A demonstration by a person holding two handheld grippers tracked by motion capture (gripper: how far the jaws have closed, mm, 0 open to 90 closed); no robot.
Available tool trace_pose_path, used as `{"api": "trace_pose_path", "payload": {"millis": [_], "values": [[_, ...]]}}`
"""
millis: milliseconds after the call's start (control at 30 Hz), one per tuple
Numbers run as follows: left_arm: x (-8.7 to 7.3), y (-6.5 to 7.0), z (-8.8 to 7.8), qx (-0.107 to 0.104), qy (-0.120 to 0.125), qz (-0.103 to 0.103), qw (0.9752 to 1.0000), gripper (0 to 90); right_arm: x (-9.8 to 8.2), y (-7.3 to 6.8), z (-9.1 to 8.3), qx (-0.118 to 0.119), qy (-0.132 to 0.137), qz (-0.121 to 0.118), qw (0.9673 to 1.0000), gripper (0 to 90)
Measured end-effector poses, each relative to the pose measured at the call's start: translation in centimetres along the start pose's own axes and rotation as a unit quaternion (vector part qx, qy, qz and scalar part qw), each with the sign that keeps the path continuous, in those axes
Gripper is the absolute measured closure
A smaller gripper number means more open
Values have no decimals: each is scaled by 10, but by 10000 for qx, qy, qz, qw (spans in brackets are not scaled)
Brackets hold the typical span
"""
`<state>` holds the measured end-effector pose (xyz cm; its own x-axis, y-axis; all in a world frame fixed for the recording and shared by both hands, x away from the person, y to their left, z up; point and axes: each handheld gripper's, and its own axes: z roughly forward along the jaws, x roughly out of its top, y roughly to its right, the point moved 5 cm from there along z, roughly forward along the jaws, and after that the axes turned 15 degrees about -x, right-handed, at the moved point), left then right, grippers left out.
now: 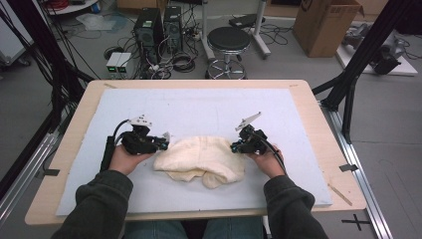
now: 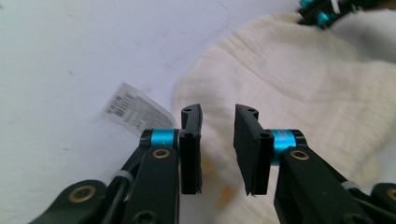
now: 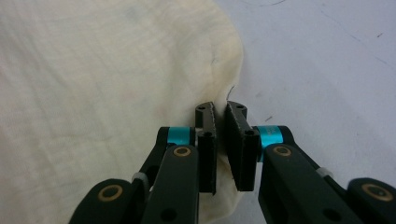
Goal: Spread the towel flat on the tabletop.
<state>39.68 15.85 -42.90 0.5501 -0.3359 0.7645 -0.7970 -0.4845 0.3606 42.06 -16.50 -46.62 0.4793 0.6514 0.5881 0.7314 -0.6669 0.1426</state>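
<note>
Cream cloth pinched at its edge by right gripper; left gripper part-open, empty. Regrip near tag, then pull evenly.

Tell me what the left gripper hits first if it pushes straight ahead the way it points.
Probably the cream cloth: the left gripper stands open at its near edge with cloth straight beyond the tips. Its white label lies off to one side. How high the jaws ride above the cloth is unclear.

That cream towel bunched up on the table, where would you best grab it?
Grip the cream towel at a thin outer edge, coming in level from its left side, where the left gripper stands open. The middle is bunched thick; the edge probably fits between the jaws.
</note>
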Motion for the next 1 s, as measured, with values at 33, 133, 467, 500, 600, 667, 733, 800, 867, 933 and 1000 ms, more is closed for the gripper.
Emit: {"api": "trace_pose_path", "payload": {"millis": [33, 133, 467, 500, 600, 667, 733, 800, 867, 933, 1000], "values": [[0, -4, 0, 51, 26, -62, 10000, 755, -1, 1, 0, -3, 35, -10, 10000, 833], [-5, -16, 7, 242, -202, -237, 9992, 785, -2, 2, 0, 37, 56, -6, 10000, 837], [-14, -11, 25, 70, -833, -96, 9965, 786, -4, 5, -1, 71, 77, 15, 9999, 837], [-15, -9, 26, -34, -855, -91, 9963, 786, -4, 4, -1, 69, 87, 16, 9999, 837], [-17, -5, 26, -282, -1005, -75, 9945, 783, -4, 5, -2, 74, 83, 4, 9999, 836], [-17, -1, 26, -467, -995, -103, 9939, 783, -4, 5, -2, 66, 76, 2, 9999, 834], [-14, -1, 23, -406, -877, -67, 9953, 767, -4, 5, -1, 59, 82, -5, 9999, 834], [-11, -4, 19, -233, -719, -102, 9971, 761, -4, 5, -1, 63, 74, 12, 10000, 833], [-9, -10, 15, 9, -559, -180, 9983, 760, -4, 4, -1, 46, 76, 9, 10000, 833], [-7, -16, 10, 221, -386, -277, 9986, 761, -4, 5, -1, 43, 85, -22, 10000, 832], [-4, -20, 6, 433, -124, -335, 9984, 765, -4, 4, -1, 52, 74, 14, 10000, 833]]}}
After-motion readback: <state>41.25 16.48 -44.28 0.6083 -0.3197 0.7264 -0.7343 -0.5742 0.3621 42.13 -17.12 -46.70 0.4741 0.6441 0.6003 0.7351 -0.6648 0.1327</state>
